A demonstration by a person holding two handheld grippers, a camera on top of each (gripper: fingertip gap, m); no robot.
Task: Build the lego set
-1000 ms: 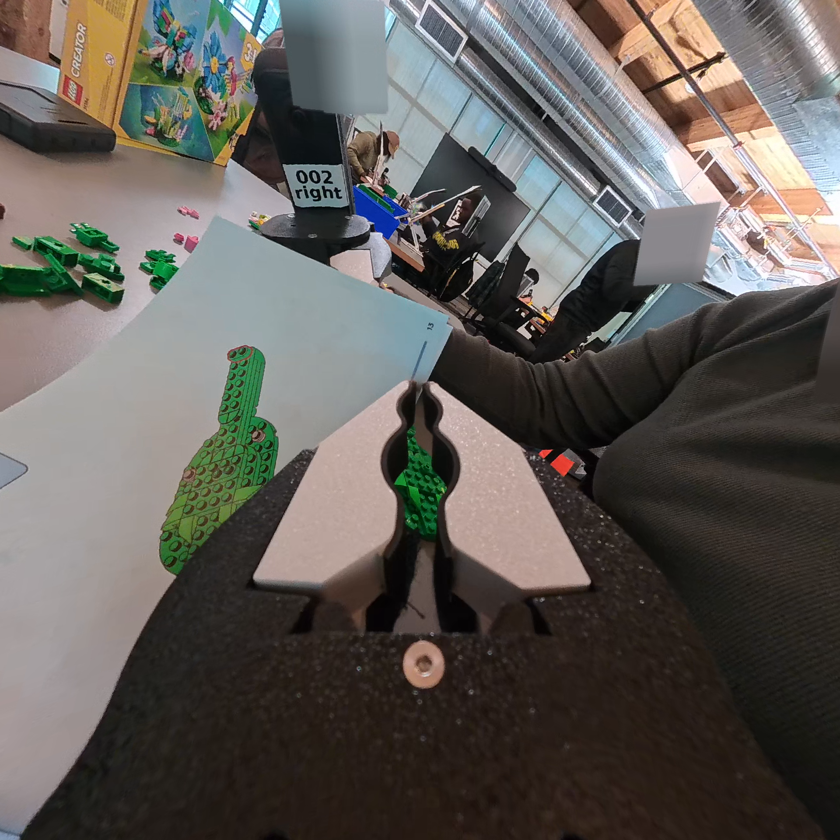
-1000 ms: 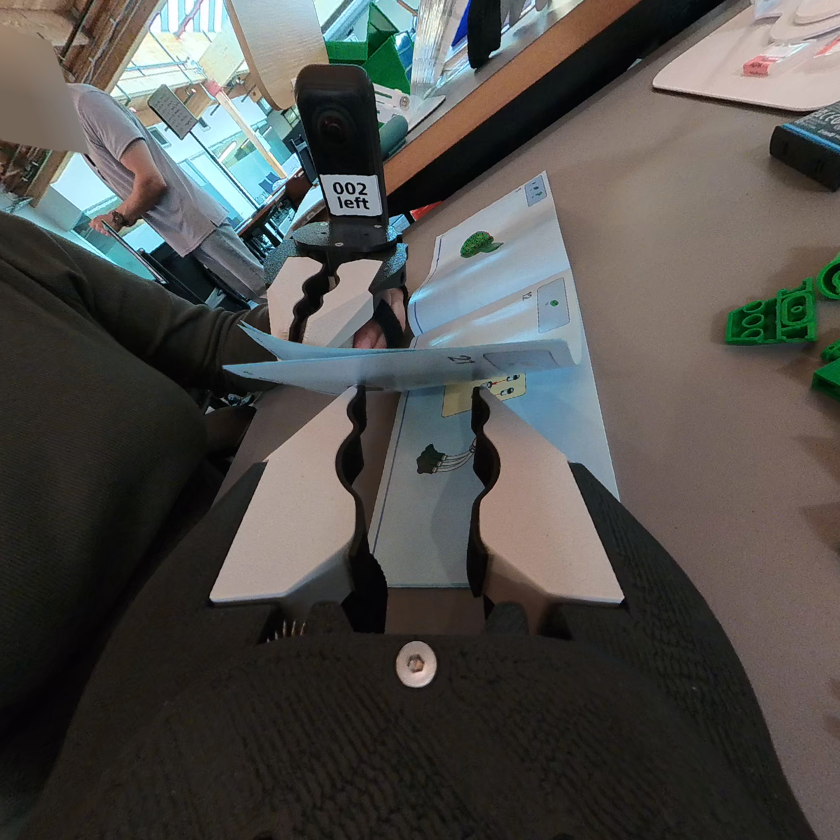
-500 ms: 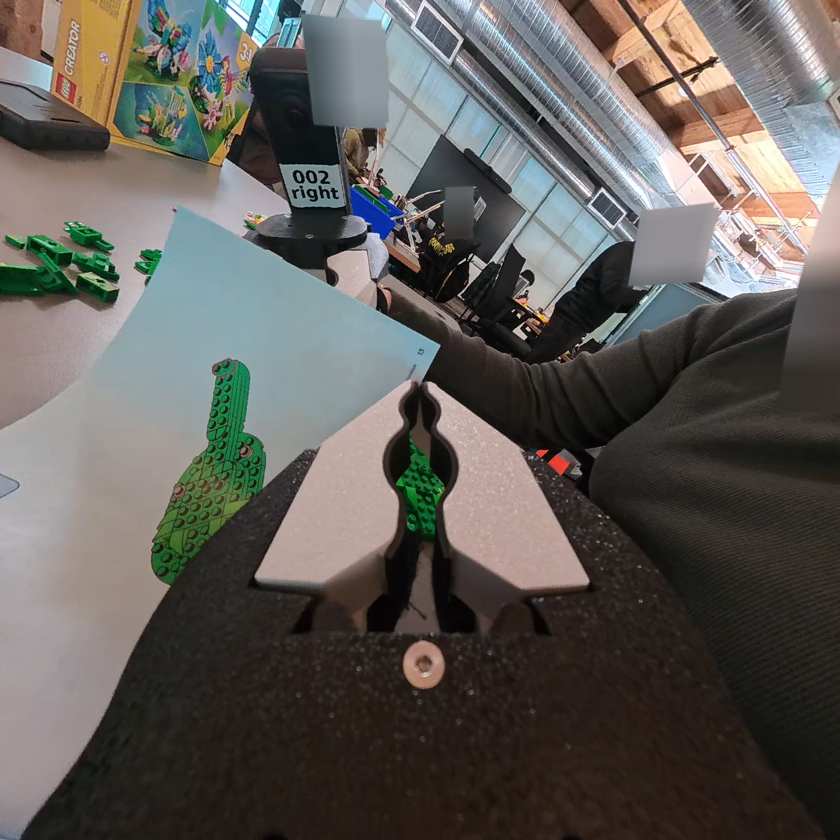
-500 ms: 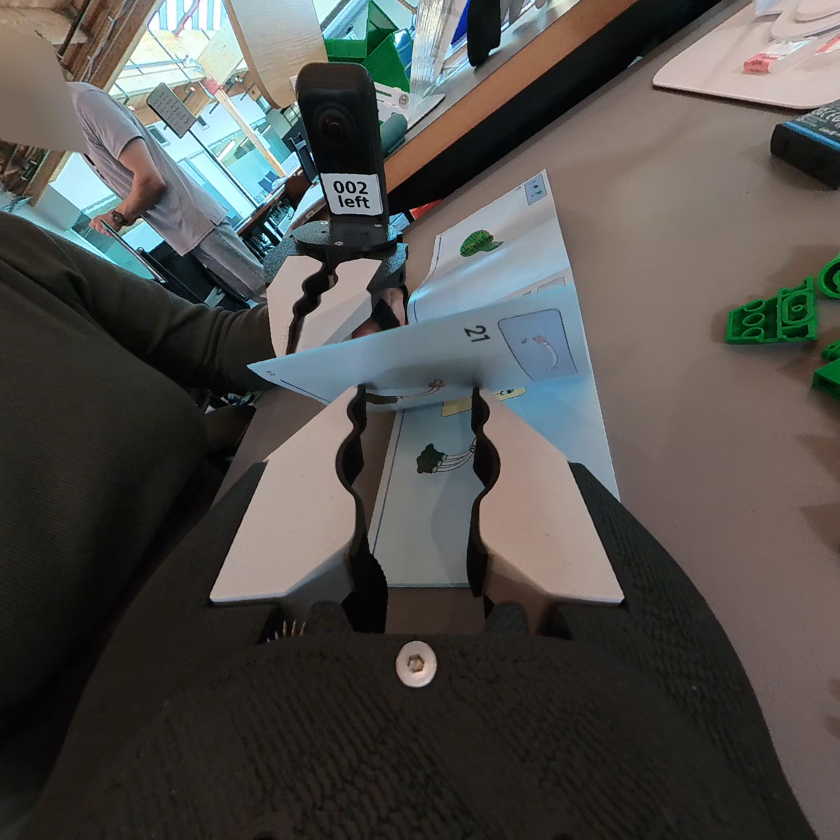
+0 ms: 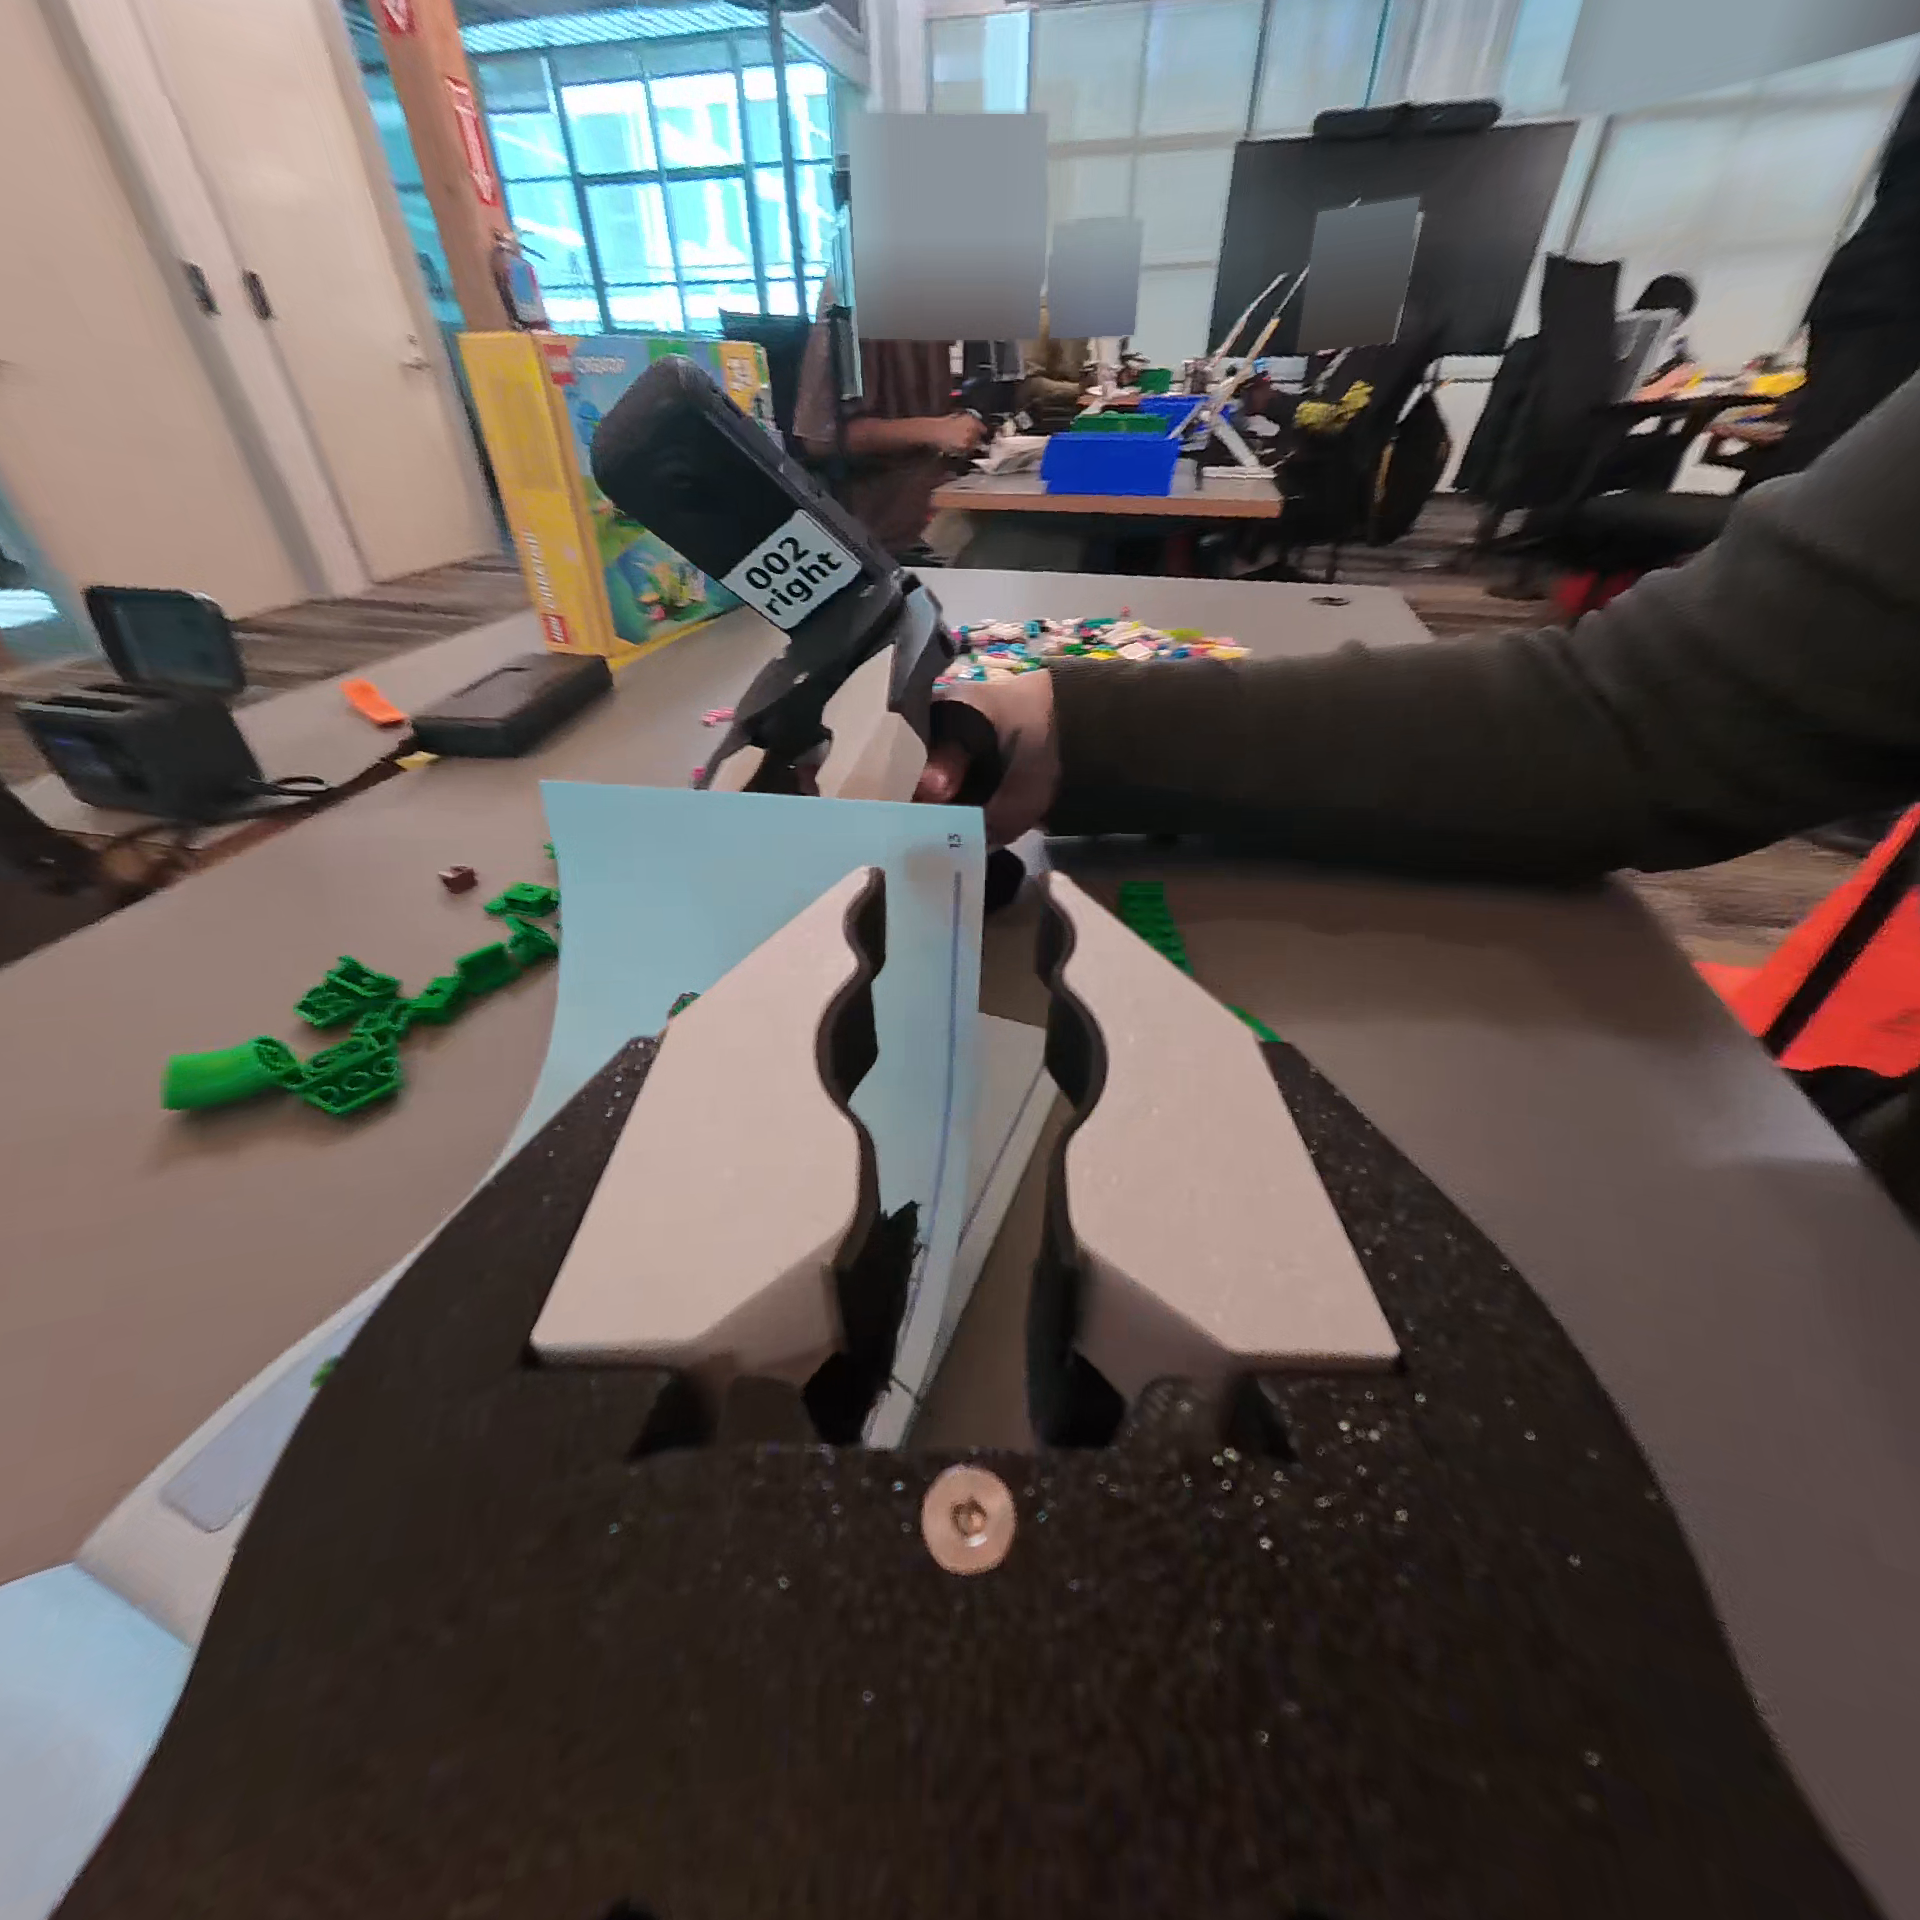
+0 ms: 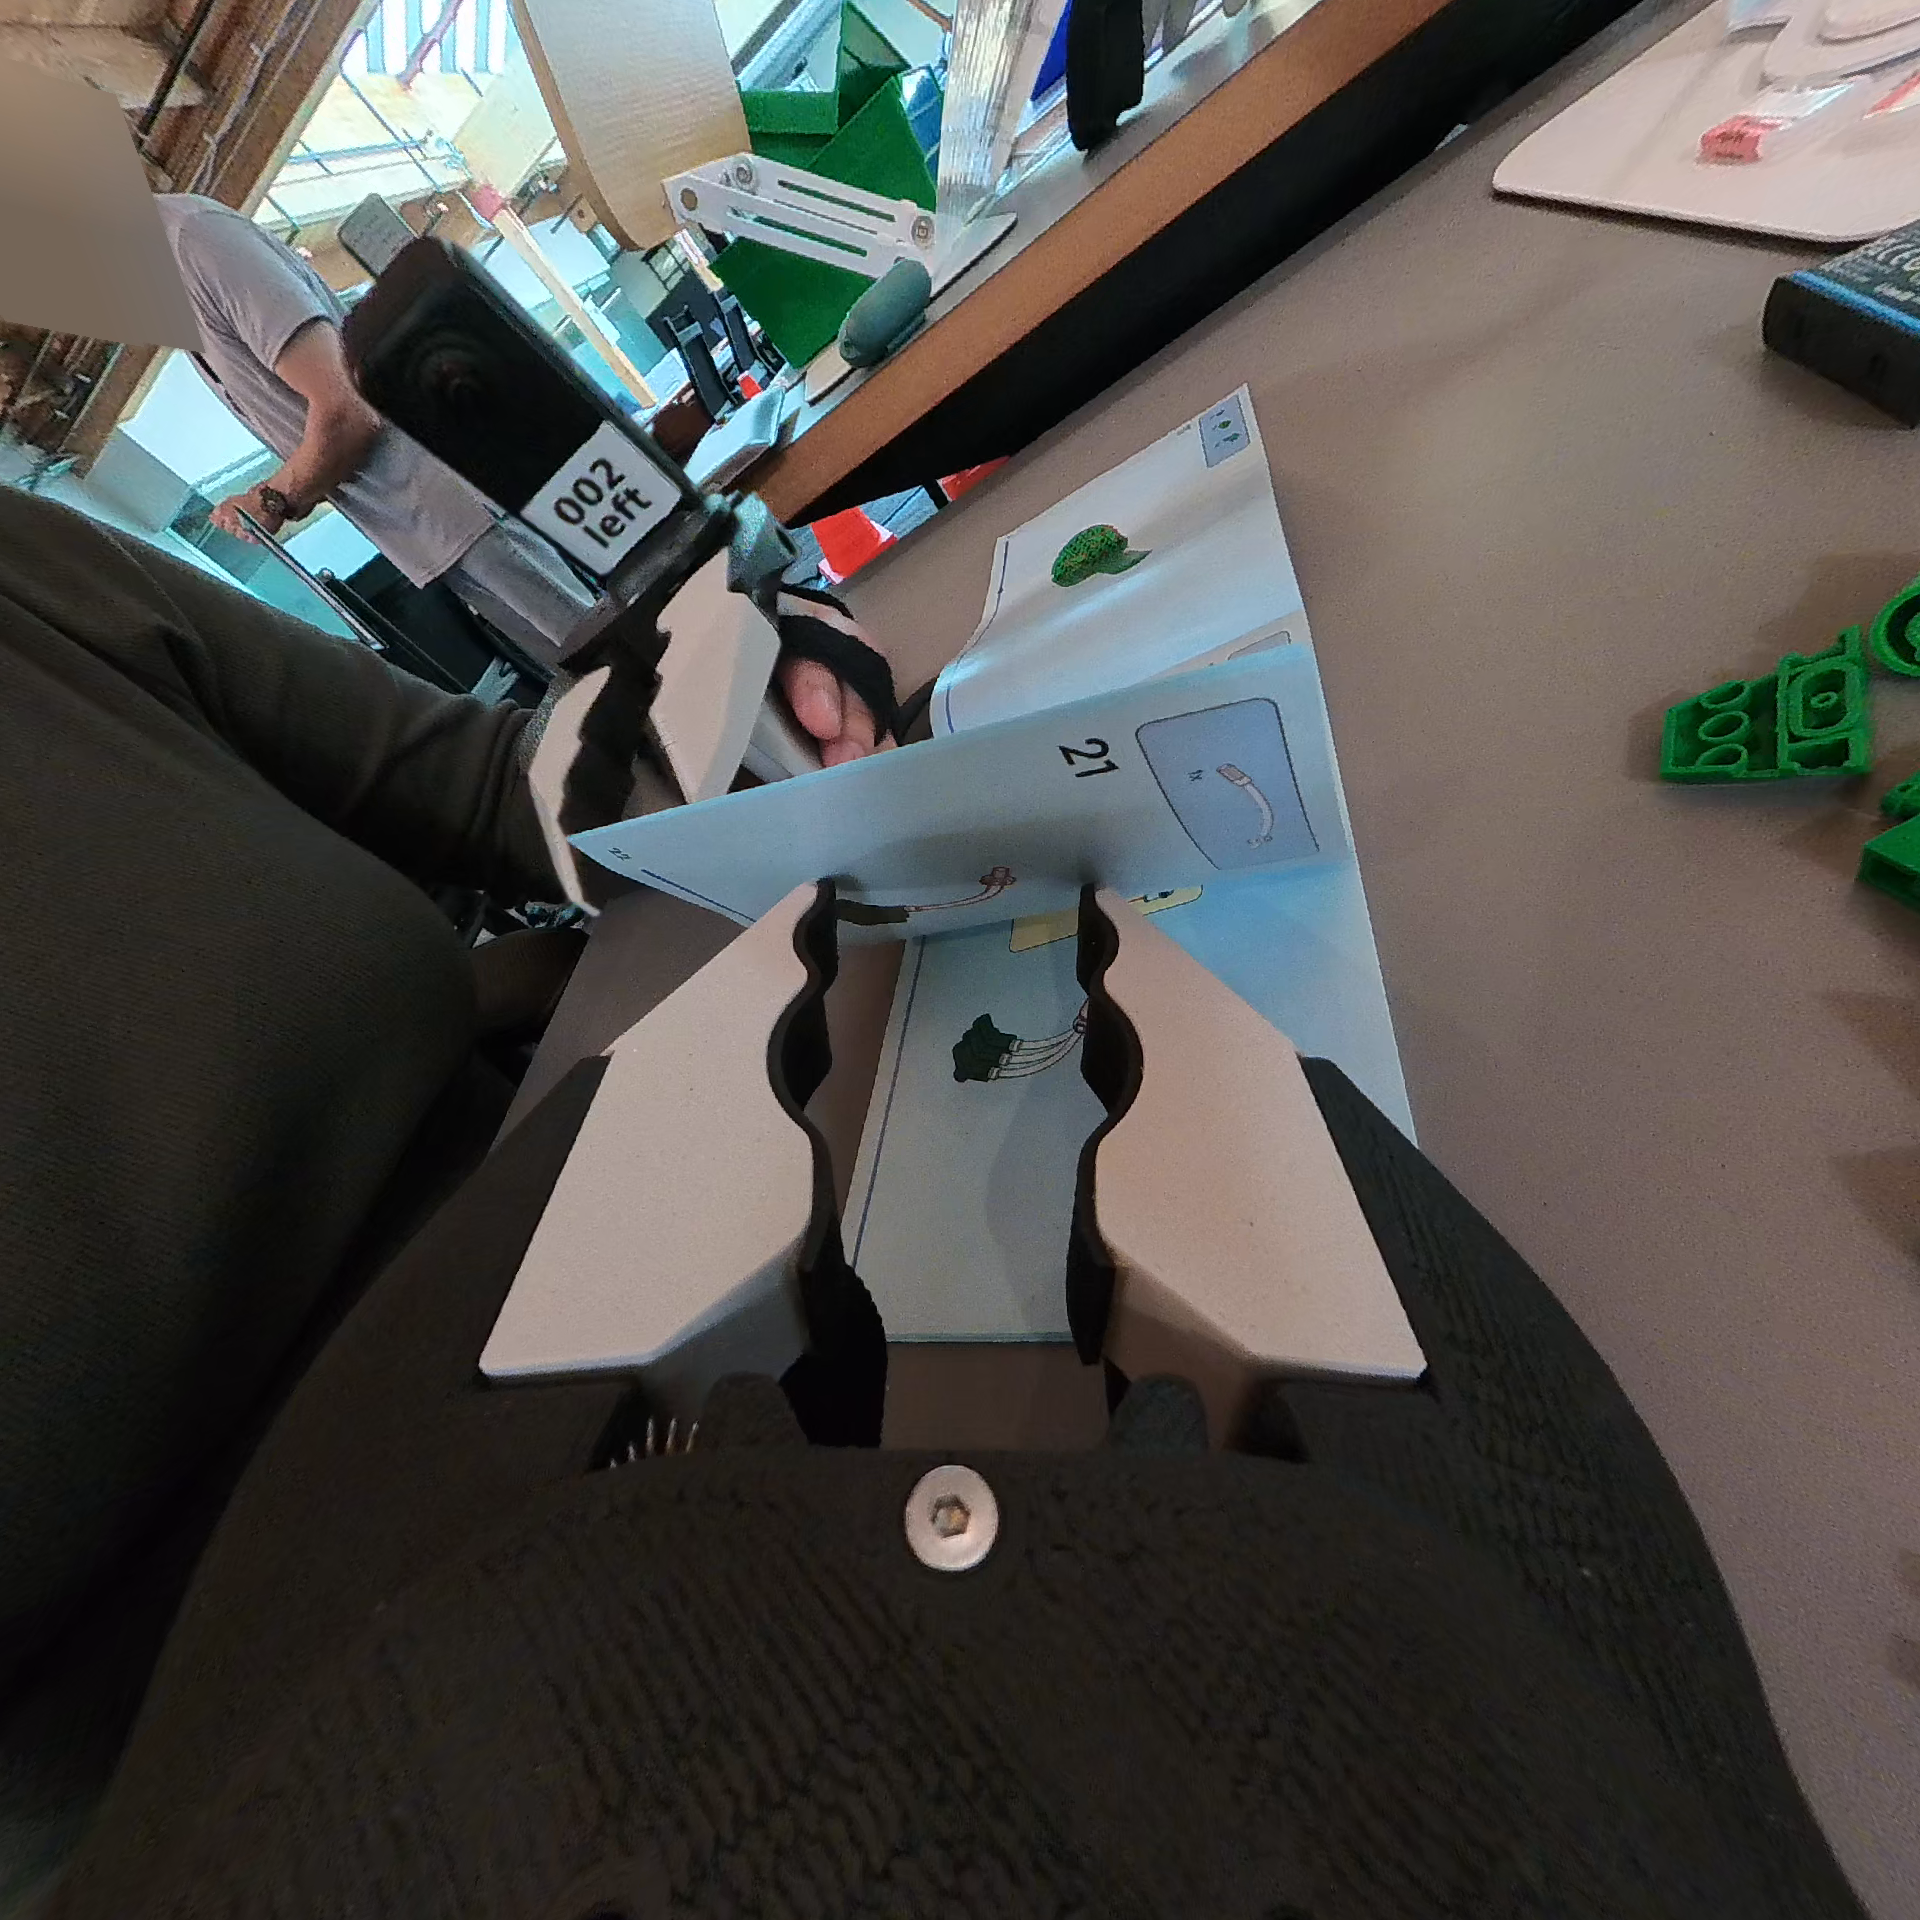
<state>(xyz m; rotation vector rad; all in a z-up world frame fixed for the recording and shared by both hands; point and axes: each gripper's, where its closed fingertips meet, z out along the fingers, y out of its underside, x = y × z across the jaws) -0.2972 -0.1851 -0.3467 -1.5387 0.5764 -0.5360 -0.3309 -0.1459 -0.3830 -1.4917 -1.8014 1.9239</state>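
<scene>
The light-blue instruction booklet [image 6: 997,1174] lies open on the grey table. One page [image 5: 717,914] stands lifted and curved; its free edge runs through the gap of my left gripper [image 5: 961,883], which is open, with the jaws apart on either side of the sheet. In the right wrist view the lifted page [image 6: 987,800] hangs just beyond the tips of my right gripper [image 6: 953,894], which is open and empty above the lower page. Loose green lego pieces [image 5: 343,1049] lie left of the booklet; they also show in the right wrist view [image 6: 1766,727].
A yellow lego box [image 5: 582,499] stands at the back, black cases [image 5: 509,701] in front of it and a pile of mixed pieces [image 5: 1091,634] to its right. A black box [image 6: 1849,312] and white tray [image 6: 1714,156] lie far right. People work at other tables.
My left gripper has opened and let go of the page it was pinching, and has swung level. The page has risen more upright. The right gripper has stayed open.
</scene>
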